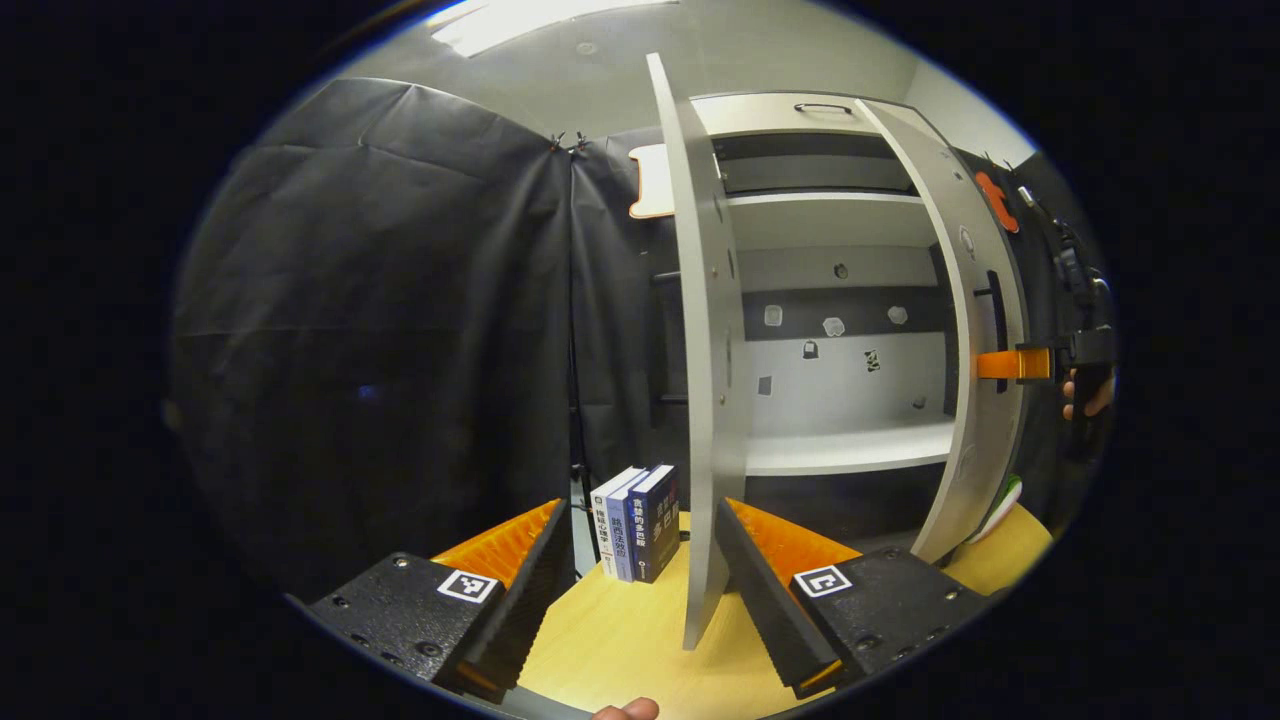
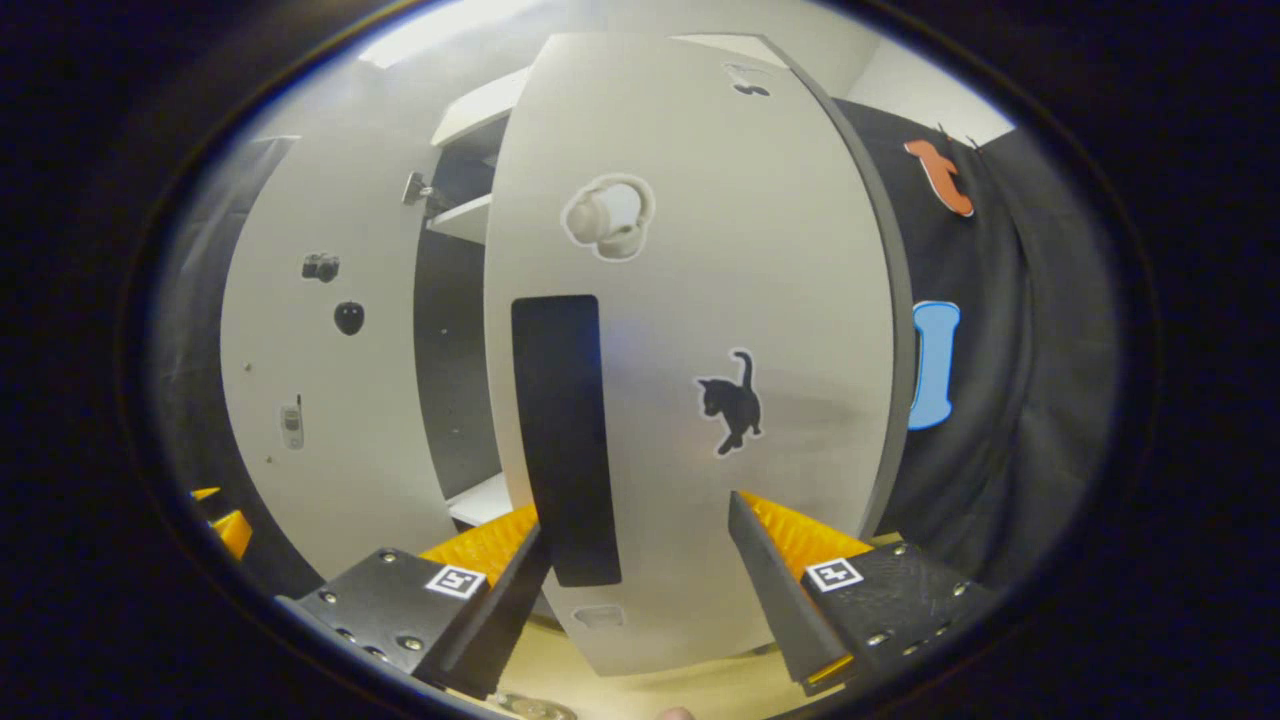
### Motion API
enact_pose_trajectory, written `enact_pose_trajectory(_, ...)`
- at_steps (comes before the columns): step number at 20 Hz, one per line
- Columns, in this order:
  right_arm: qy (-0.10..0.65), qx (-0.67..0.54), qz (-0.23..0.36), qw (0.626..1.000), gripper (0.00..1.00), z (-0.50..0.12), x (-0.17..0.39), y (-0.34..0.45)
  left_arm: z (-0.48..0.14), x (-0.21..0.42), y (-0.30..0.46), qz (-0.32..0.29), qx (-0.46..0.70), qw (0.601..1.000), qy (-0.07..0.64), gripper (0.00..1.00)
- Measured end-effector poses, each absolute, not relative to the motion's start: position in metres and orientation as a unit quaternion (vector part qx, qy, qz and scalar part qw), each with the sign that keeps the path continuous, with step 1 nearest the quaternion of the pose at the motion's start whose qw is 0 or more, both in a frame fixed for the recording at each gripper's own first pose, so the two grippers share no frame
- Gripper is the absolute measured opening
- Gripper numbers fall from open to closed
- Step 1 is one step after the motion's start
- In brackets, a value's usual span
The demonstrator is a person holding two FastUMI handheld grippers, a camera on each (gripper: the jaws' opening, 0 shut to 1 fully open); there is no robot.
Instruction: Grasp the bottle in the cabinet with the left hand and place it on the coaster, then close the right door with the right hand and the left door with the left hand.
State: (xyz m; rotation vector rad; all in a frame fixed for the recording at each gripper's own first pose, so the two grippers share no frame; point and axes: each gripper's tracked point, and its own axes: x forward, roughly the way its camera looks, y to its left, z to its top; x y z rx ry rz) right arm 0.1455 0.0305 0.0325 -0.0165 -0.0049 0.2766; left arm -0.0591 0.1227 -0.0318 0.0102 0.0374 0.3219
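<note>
The left gripper is held wide open, low over the surface, with the left door's edge between its fingers; books stand just beside. The cabinet shelf is seen bare, so the bottle is judged already moved. The right gripper, also wide open, faces the right door near its dark handle. Both doors are judged stiff, light panels, best pushed flat near the free edge.

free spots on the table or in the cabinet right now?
Bare: middle shelf between the left door and right door; tabletop before the books. Crowded: right gripper close against the right door's handle.
</note>
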Motion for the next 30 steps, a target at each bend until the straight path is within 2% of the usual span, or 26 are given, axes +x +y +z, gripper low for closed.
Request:
enact_pose_trajectory(3,-0.001,0.0,0.133,0.991,0.97,0.031,0.151,0.037,-0.026,-0.053,0.134,0.163,0.005,0.987,0.012,0.92)
enact_pose_trajectory(4,-0.003,-0.007,0.131,0.991,1.0,0.033,0.155,0.039,-0.025,-0.051,0.137,0.164,0.004,0.986,0.008,0.92)
enact_pose_trajectory(5,-0.005,-0.012,0.127,0.992,0.96,0.034,0.157,0.04,-0.022,-0.05,0.138,0.163,0.002,0.987,0.004,0.92)
enact_pose_trajectory(6,-0.004,-0.014,0.125,0.992,1.0,0.033,0.162,0.041,-0.021,-0.048,0.14,0.163,0.0,0.987,0.005,0.89)
enact_pose_trajectory(7,-0.003,-0.012,0.125,0.992,0.97,0.033,0.164,0.043,-0.022,-0.046,0.143,0.162,-0.002,0.987,0.006,0.92)
enact_pose_trajectory(8,-0.001,-0.011,0.124,0.992,1.0,0.032,0.167,0.046,-0.021,-0.045,0.145,0.163,-0.004,0.987,0.005,0.96)
enact_pose_trajectory(9,-0.003,-0.011,0.121,0.993,1.0,0.033,0.171,0.047,-0.019,-0.044,0.147,0.163,-0.005,0.987,0.004,0.92)
enact_pose_trajectory(11,-0.005,-0.015,0.116,0.993,1.0,0.035,0.176,0.052,-0.019,-0.039,0.154,0.165,-0.006,0.986,0.004,0.92)
enact_pose_trajectory(12,-0.003,-0.014,0.115,0.993,1.0,0.033,0.18,0.054,-0.021,-0.037,0.156,0.166,-0.005,0.986,0.007,0.96)
enact_pose_trajectory(13,-0.004,-0.013,0.113,0.994,0.97,0.032,0.183,0.056,-0.022,-0.035,0.158,0.167,-0.006,0.986,0.009,0.96)
enact_pose_trajectory(14,-0.003,-0.014,0.108,0.994,0.97,0.034,0.186,0.056,-0.025,-0.033,0.16,0.167,-0.007,0.986,0.012,0.92)
enact_pose_trajectory(15,-0.006,-0.015,0.102,0.995,0.97,0.035,0.189,0.058,-0.026,-0.032,0.162,0.168,-0.008,0.986,0.014,0.96)
enact_pose_trajectory(16,-0.007,-0.015,0.097,0.995,1.0,0.035,0.191,0.057,-0.027,-0.03,0.165,0.169,-0.007,0.986,0.016,0.96)
enact_pose_trajectory(18,-0.009,-0.014,0.085,0.996,0.97,0.036,0.196,0.058,-0.031,-0.026,0.17,0.169,-0.008,0.985,0.02,0.96)
enact_pose_trajectory(20,-0.011,-0.013,0.074,0.997,1.0,0.035,0.201,0.06,-0.034,-0.023,0.175,0.168,-0.007,0.985,0.022,0.93)
enact_pose_trajectory(22,-0.015,-0.014,0.06,0.998,1.0,0.034,0.201,0.061,-0.037,-0.022,0.179,0.169,-0.004,0.985,0.026,0.96)
enact_pose_trajectory(23,-0.016,-0.012,0.054,0.998,1.0,0.034,0.202,0.06,-0.039,-0.021,0.181,0.169,-0.004,0.985,0.03,0.92)
enact_pose_trajectory(24,-0.017,-0.011,0.048,0.999,1.0,0.034,0.204,0.061,-0.042,-0.019,0.184,0.168,-0.004,0.985,0.033,0.96)
enact_pose_trajectory(25,-0.018,-0.012,0.043,0.999,1.0,0.034,0.204,0.062,-0.042,-0.019,0.187,0.168,-0.004,0.985,0.033,0.92)
enact_pose_trajectory(27,-0.018,-0.011,0.033,0.999,0.97,0.034,0.206,0.062,-0.046,-0.018,0.192,0.166,-0.001,0.985,0.036,0.95)
enact_pose_trajectory(30,-0.019,-0.01,0.02,1.0,1.0,0.034,0.207,0.062,-0.048,-0.014,0.196,0.159,0.002,0.986,0.041,0.92)
